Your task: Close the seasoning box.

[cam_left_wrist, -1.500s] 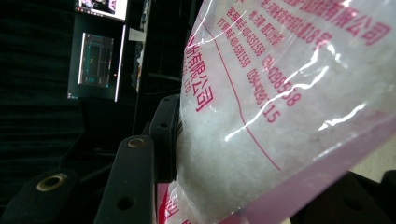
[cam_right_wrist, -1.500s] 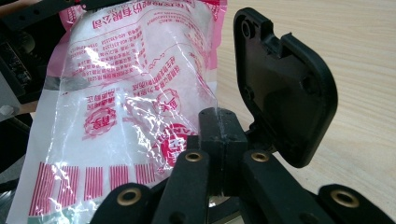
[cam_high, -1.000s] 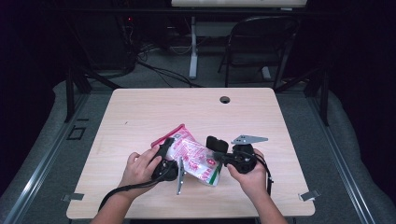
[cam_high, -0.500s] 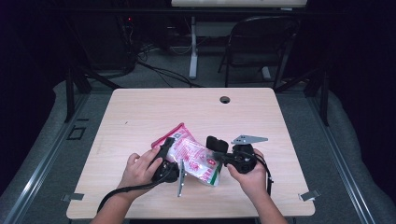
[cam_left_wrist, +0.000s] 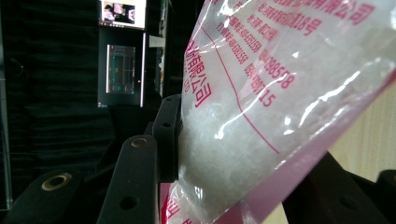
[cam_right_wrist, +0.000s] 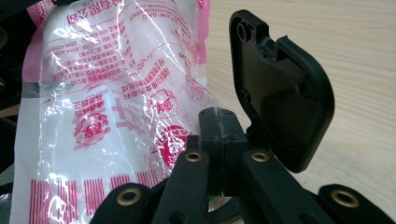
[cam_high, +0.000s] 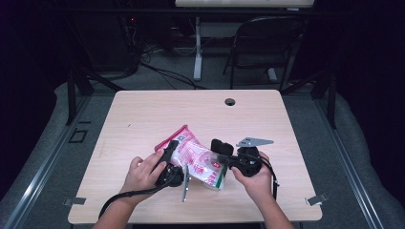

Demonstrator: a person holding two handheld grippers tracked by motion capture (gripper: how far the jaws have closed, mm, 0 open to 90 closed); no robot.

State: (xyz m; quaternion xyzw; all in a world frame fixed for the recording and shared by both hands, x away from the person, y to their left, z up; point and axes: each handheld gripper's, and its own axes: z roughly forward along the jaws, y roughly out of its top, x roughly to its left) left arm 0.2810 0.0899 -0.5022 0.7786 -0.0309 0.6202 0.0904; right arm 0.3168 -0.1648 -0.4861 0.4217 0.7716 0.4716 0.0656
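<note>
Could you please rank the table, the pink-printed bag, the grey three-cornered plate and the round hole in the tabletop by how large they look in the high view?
1. Table, by far the largest.
2. Pink-printed bag.
3. Grey three-cornered plate.
4. Round hole, smallest, though it lies farther from the camera, which shrinks it somewhat.

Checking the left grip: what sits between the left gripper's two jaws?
In the left gripper view, the clear pink-printed bag of white granules fills the gap between the jaws, pressed against the left one.

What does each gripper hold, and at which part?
Both hold the bag. The left gripper clamps its full body; the right gripper pinches a thin edge.
</note>
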